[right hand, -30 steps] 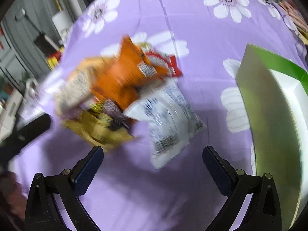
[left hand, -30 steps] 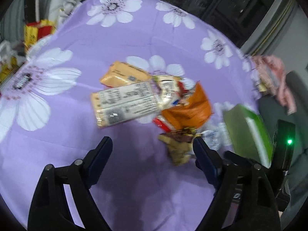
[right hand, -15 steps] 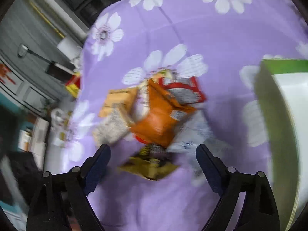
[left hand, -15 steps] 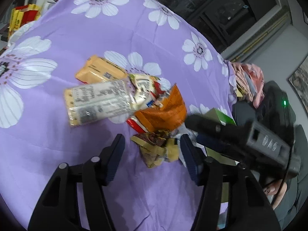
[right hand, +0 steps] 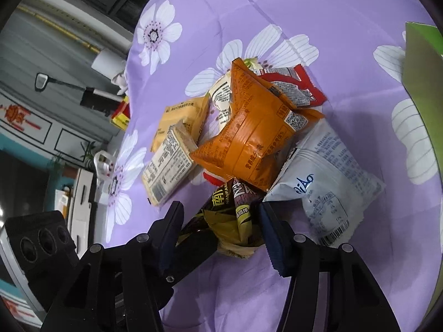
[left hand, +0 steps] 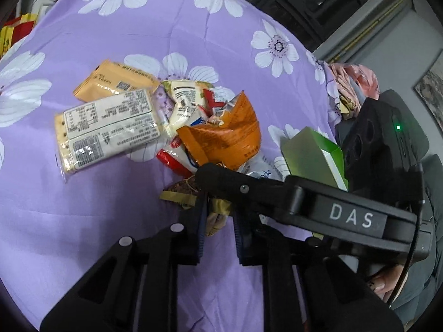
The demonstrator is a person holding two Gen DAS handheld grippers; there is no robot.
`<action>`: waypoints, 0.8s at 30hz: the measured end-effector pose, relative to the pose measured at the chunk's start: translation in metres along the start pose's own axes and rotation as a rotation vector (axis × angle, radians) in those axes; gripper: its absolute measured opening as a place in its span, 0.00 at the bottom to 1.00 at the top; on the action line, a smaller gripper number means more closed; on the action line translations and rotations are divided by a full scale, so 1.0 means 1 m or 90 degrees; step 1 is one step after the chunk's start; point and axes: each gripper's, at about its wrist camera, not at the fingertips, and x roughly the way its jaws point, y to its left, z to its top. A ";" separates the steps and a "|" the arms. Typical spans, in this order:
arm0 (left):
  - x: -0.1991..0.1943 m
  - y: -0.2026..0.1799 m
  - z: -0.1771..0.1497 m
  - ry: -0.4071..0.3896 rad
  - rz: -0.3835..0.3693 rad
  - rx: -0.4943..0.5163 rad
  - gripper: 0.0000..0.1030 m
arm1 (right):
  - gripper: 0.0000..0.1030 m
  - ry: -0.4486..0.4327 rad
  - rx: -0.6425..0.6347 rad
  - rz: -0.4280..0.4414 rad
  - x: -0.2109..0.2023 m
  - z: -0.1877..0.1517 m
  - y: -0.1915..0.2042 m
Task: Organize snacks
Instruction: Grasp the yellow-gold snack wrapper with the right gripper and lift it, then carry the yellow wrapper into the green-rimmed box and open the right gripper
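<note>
Both tongs meet at the near edge of a snack pile on a table w/ a purple flower-print cloth (left hand: 83,221).

Left tongs (left hand: 218,229): jaws have just been closing and are now pinched almost together on the near end of a brown-and-gold packet (left hand: 188,193). The packet's crumpled end sits squeezed between the pads.

Right tongs (right hand: 221,235): jaws have just been closing too, now partway in, w/ the same brown-and-gold packet (right hand: 232,215) between them. Far pad is at the packet's edge; whether both pads press it, can't tell. In the left wrist view the right tongs' finger crosses in front of the left tongs, over the packet.

Rest of pile, just beyond the packet:
- orange packet (right hand: 257,138) on top, puffed, overlapping the brown-and-gold one's far end
- white packet w/ blue print (right hand: 329,188) to the right, touching the orange one
- red-and-white packet (right hand: 299,83) further back, partly under the orange
- cream packet (left hand: 185,102) behind that
- clear-wrapped cracker pack w/ white label (left hand: 108,130) to the left, lying flat
- pale orange pack (left hand: 116,83) beyond it, partly under it

Green-and-white box (left hand: 313,152) stands at the right, near the pile but apart from it.
</note>
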 end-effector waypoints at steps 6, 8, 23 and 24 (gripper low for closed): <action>-0.008 -0.013 -0.002 -0.021 -0.004 0.032 0.16 | 0.48 -0.026 -0.007 0.011 -0.015 -0.006 0.003; -0.014 -0.021 -0.001 -0.042 -0.013 0.047 0.15 | 0.48 -0.040 -0.010 0.022 -0.023 -0.007 0.005; -0.025 -0.109 0.014 -0.100 -0.111 0.182 0.15 | 0.48 -0.239 -0.031 0.015 -0.126 -0.009 0.003; -0.022 -0.115 0.014 -0.098 -0.116 0.189 0.15 | 0.48 -0.250 -0.022 0.013 -0.133 -0.009 -0.002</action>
